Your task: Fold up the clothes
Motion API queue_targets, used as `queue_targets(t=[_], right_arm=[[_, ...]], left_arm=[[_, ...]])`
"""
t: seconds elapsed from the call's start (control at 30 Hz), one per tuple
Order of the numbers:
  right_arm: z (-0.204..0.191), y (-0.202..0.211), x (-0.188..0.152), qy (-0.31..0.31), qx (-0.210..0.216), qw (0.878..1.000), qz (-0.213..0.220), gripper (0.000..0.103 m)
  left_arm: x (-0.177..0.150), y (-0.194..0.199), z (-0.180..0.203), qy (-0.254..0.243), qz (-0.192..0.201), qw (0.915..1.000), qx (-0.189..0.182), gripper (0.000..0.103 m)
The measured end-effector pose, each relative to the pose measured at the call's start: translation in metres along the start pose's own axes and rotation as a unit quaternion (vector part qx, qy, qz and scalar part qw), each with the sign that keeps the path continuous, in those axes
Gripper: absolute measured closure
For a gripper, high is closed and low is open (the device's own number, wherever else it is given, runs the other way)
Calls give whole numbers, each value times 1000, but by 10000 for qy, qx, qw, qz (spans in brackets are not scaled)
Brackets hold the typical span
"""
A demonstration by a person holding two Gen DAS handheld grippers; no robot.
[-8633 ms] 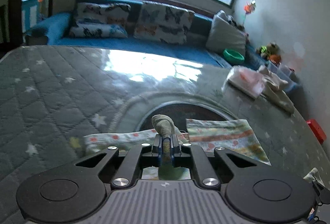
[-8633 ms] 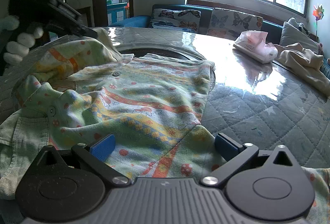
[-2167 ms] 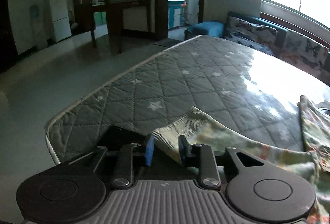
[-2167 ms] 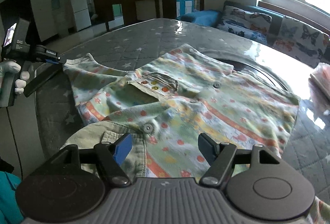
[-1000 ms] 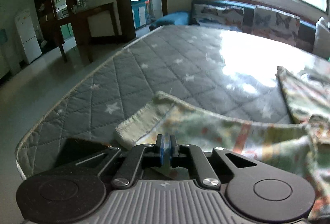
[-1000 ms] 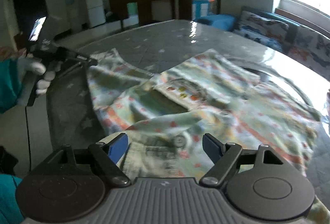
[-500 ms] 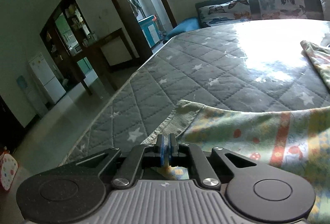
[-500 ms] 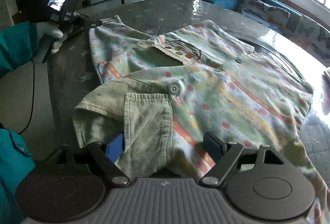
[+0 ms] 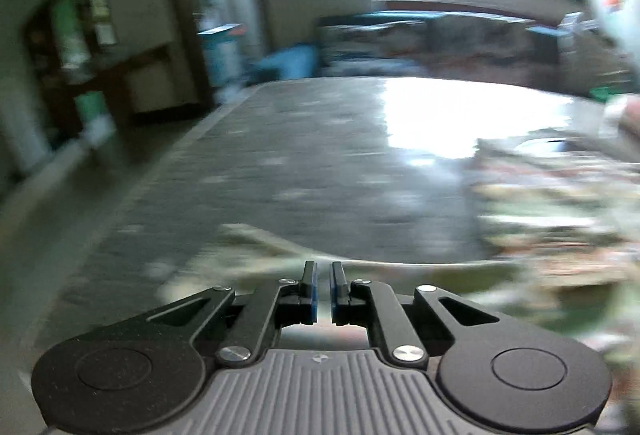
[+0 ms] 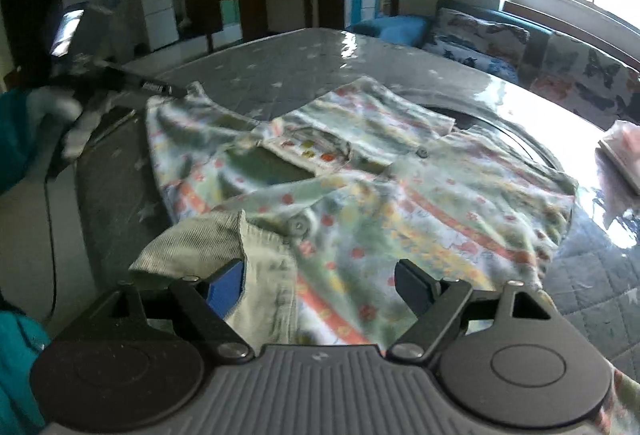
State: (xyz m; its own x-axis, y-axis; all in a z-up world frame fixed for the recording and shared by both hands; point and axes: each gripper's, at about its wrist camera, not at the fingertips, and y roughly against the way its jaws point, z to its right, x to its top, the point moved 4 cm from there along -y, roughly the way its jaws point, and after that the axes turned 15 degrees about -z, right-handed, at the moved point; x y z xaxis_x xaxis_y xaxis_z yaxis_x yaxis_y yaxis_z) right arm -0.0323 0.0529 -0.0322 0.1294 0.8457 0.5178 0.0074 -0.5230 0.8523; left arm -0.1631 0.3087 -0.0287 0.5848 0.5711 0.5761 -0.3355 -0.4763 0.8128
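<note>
No legible text, label, brand, number or sign found in either view. Left wrist view is motion-blurred throughout. A pale marking on the left claw (image 10: 176,89) is too blurred to read.

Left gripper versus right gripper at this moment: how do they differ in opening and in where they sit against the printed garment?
The left gripper has its jaws nearly closed with a narrow gap and nothing visibly clamped; the right gripper is spread wide. The left gripper sits at the far sleeve end of the printed garment, while the right gripper straddles the near ribbed cuff. The left view is motion-blurred; the right is fairly sharp. Both are low over the quilted mattress.
</note>
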Motion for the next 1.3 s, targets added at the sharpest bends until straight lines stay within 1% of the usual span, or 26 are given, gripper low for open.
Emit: queue_targets(t=[0.1, 0.17, 0.27, 0.33, 0.4, 0.43, 0.47, 0.5, 0.53, 0.6, 0.63, 0.67, 0.7, 0.73, 0.83, 0.97, 1.03, 1.13, 1.2, 1.27, 1.3], right_arm=[[0, 6, 8, -97, 132, 9997, 202, 20], [-2, 9, 14, -64, 54, 9995, 307, 20], [-14, 6, 14, 39, 169, 9996, 202, 22], [-28, 0, 10, 262, 309, 9992, 55, 33], [-44, -9, 3, 555, 345, 9978, -119, 40], [-49, -13, 0, 658, 311, 9971, -203, 50], [-53, -18, -3, 741, 249, 9965, -287, 54], [-55, -20, -4, 751, 208, 9964, -332, 62], [-54, -21, -6, 715, 181, 9967, -351, 74], [-51, -21, -6, 573, 175, 9975, -368, 87], [-46, -19, -6, 419, 225, 9983, -341, 92], [-41, -16, -5, 262, 273, 9988, -307, 93], [-36, -13, -5, 105, 322, 9991, -273, 94], [-30, -10, -5, -63, 379, 9990, -234, 97], [-12, -1, -7, -543, 544, 9970, -107, 98], [4, 5, -11, -887, 627, 9941, 29, 99], [8, 7, -12, -980, 651, 9930, 65, 99], [10, 8, -14, -1039, 654, 9924, 97, 99], [11, 8, -15, -1080, 667, 9918, 118, 99], [12, 8, -16, -1121, 689, 9912, 137, 99], [12, 8, -16, -1138, 691, 9910, 133, 99]], left_arm=[[-6, 12, 44, -436, 3, 9970, -646, 95], [-13, 19, 69, -784, -1, 9928, -908, 95], [-26, 26, 88, -992, -91, 9879, -1189, 94], [-36, 31, 96, -1089, -138, 9847, -1356, 94], [-43, 37, 99, -1194, -152, 9810, -1524, 94], [-46, 42, 99, -1232, -146, 9787, -1637, 94], [-49, 48, 100, -1300, -120, 9754, -1776, 93], [-51, 55, 101, -1405, -80, 9712, -1925, 92], [-54, 62, 104, -1548, -19, 9665, -2050, 91], [-60, 76, 114, -1920, 148, 9555, -2235, 85], [-63, 82, 121, -2120, 220, 9494, -2307, 84], [-67, 86, 128, -2320, 279, 9429, -2374, 83], [-71, 86, 135, -2475, 300, 9388, -2377, 81], [-73, 83, 139, -2584, 282, 9376, -2311, 79], [-80, 73, 154, -2908, 227, 9330, -2110, 78], [-89, 61, 173, -3334, 152, 9246, -1837, 78], [-91, 55, 176, -3418, 89, 9230, -1766, 76], [-90, 52, 173, -3428, 34, 9204, -1880, 78], [-89, 50, 170, -3427, 5, 9183, -1981, 87], [-89, 52, 168, -3422, -12, 9163, -2080, 91], [-90, 54, 168, -3462, 36, 9141, -2114, 91]])
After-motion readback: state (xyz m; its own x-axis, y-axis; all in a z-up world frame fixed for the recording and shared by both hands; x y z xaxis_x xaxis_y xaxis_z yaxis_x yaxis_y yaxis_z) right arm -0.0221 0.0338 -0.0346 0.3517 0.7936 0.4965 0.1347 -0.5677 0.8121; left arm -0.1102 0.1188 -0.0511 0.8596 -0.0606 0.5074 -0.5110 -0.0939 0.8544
